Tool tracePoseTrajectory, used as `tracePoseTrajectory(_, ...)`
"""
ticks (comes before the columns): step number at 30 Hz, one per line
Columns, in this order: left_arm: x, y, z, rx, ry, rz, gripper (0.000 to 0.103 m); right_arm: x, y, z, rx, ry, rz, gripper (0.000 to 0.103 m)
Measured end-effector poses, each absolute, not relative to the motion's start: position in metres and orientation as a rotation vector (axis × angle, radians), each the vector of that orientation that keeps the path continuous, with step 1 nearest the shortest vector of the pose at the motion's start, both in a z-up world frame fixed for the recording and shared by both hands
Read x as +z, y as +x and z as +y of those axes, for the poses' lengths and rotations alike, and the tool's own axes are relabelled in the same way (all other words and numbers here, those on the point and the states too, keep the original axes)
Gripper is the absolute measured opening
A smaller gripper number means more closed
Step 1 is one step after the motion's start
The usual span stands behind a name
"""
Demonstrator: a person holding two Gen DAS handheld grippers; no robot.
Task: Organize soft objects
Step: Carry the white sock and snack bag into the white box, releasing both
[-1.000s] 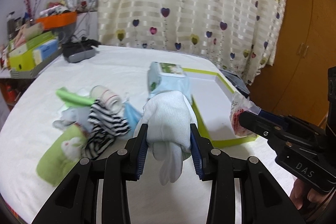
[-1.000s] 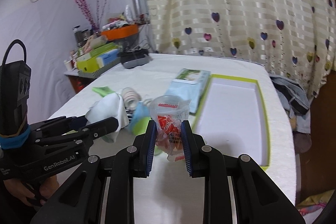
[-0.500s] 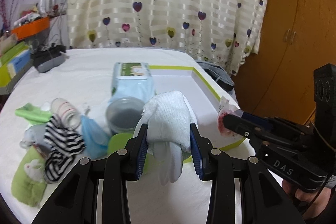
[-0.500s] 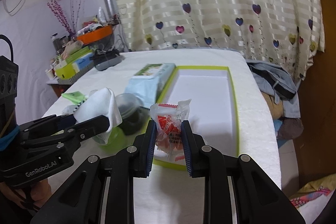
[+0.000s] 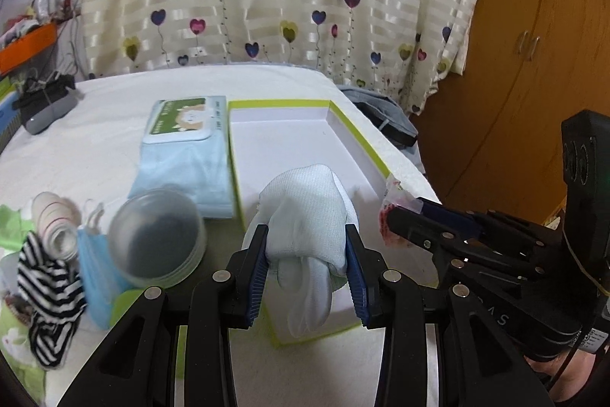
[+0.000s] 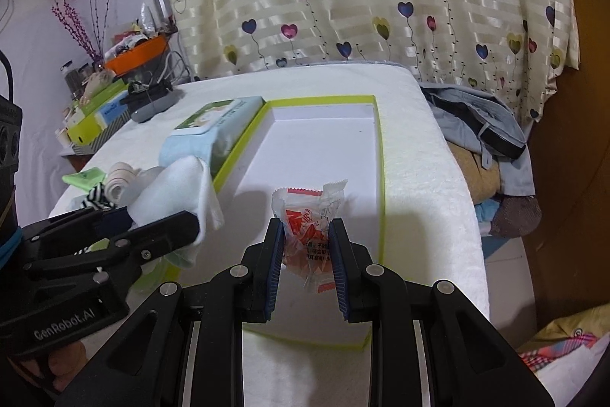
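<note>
The left tool [image 5: 307, 266] pinches a white cloth [image 5: 305, 216] between its blue pads; the cloth is bunched, and a loose end hangs down below the pads. The right tool [image 6: 307, 258] pinches a crinkled snack bag [image 6: 310, 227], clear with red print, and holds it by the middle. Both tools are above the near end of the tray [image 6: 375, 155], a shallow white box with a green rim, which has nothing in it yet. The two tools are near to each other, side by side.

Left of the tray lies a wipes pack [image 5: 187, 143], just beside the rim. Nearer to the camera stand a clear round tub [image 5: 158, 239], a blue mask [image 5: 93, 277], a striped sock [image 5: 47, 292] and a rolled sock [image 5: 55, 224], all close together on the white desk [image 5: 87, 147].

I think the next step is to put both things into the tray. Some things can go wrong here. The hanging end of the cloth can catch on the near rim and stay half outside. The bag is light and slippery, so it may stick to one pad or slide over the low rim. Because the tools are so close, they can bump when they spread.
</note>
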State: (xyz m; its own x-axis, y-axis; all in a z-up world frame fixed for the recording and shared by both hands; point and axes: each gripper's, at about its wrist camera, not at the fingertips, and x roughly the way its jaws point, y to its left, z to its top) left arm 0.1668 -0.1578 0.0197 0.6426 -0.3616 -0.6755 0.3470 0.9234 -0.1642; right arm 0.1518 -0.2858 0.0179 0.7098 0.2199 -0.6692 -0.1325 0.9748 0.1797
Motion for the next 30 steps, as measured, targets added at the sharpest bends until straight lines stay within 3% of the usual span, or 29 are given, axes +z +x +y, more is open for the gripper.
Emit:
tracePoseTrajectory(7, 0.010, 0.180, -0.164, -0.393, -0.015, 0.802, 0.038, 0.010, 0.165, -0.287, 0.201, 0.116, 0.776, 0.026)
tracePoseTrajectory(15, 0.011, 0.184, -0.167, -0.398, -0.019, 0.796, 0.044, 0.011, 0.164, -0.290, 0.161, 0.100, 0.760, 0.041)
tracePoseTrajectory(30, 0.032, 0.165, -0.163, -0.403, -0.028, 0.736, 0.045, 0.033, 0.136, -0.300, 0.123, 0.121, 0.697, 0.042)
